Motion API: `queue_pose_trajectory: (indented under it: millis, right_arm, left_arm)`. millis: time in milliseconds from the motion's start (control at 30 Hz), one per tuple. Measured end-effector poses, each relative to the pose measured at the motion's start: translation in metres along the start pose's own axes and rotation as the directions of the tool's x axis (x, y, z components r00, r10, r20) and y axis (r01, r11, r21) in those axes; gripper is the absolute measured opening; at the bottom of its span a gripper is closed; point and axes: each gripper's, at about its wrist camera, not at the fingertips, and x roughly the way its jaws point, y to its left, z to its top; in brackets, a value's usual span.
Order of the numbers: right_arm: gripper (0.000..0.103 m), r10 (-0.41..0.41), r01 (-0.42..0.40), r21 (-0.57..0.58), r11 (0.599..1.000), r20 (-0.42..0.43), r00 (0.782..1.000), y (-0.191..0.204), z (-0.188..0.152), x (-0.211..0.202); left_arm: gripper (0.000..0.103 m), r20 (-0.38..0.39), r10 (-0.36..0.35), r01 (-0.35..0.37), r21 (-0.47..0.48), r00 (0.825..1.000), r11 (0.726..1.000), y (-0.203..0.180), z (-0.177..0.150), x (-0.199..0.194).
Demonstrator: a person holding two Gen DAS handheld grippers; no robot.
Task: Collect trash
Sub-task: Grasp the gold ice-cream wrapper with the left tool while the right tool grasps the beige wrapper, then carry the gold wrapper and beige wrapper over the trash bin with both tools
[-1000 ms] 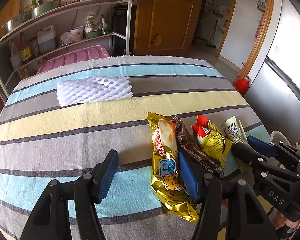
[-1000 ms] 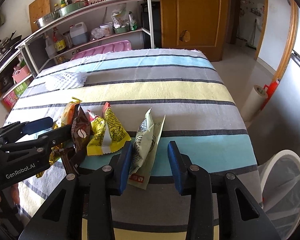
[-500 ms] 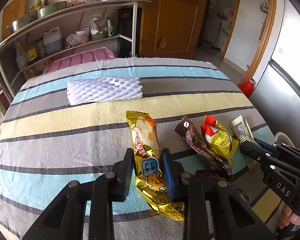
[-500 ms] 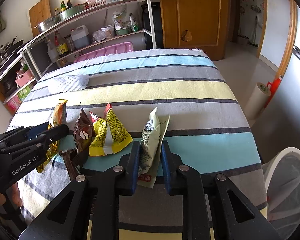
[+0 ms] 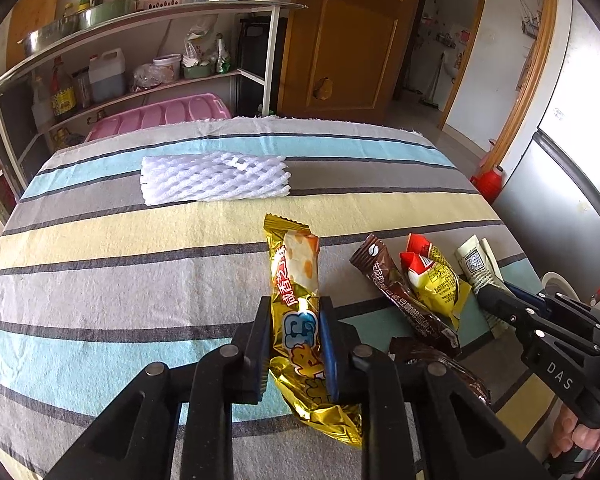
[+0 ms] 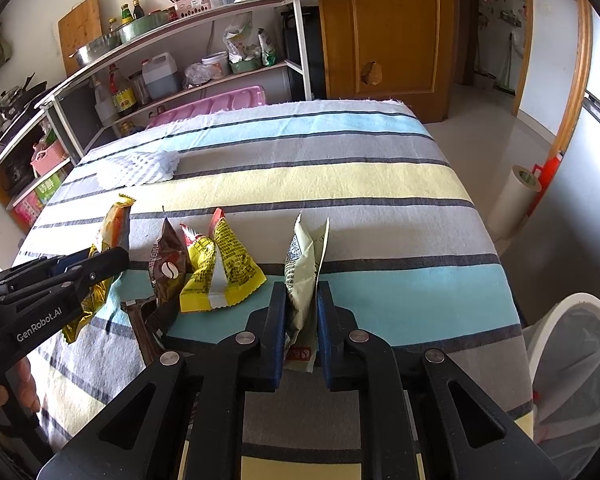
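Striped table [image 5: 140, 280] wrappers are pinched thinly: gold wrapper [image 5: 300, 320] by left gripper [image 5: 296, 320], pale wrapper [image 6: 302, 280] by right gripper [image 6: 300, 308], so either may slip free if swung toward the bin [image 6: 572, 360] at 3 o'clock.

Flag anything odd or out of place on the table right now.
Nothing damaged or spilled. The white foam net lies alone far from the wrapper cluster; a brown wrapper and yellow wrapper overlap untidily, still ungrasped.

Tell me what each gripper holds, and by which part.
Left gripper: gold snack wrapper, clamped mid-length. Right gripper: pale green wrapper, clamped near its lower end.
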Motion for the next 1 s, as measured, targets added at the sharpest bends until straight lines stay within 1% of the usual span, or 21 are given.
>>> queue_pose_trajectory:
  millis: [300,667,1000]
  right_arm:
    - [0.013,0.012,-0.012,0.010,1.000,0.018,1.000,-0.002,-0.004,-0.006]
    - [0.013,0.011,-0.012,0.027,1.000,0.053,0.999,-0.005,-0.010,-0.024]
    - [0.013,-0.003,-0.003,0.059,0.998,0.102,0.995,-0.017,-0.017,-0.056]
  left_arm:
    - [0.022,0.019,-0.010,0.010,0.001,1.000,1.000,-0.002,-0.001,-0.011]
    - [0.022,0.050,-0.033,0.031,0.030,0.998,0.999,-0.014,0.001,-0.032]
    - [0.022,0.077,-0.077,0.070,0.087,0.994,0.994,-0.046,-0.001,-0.052]
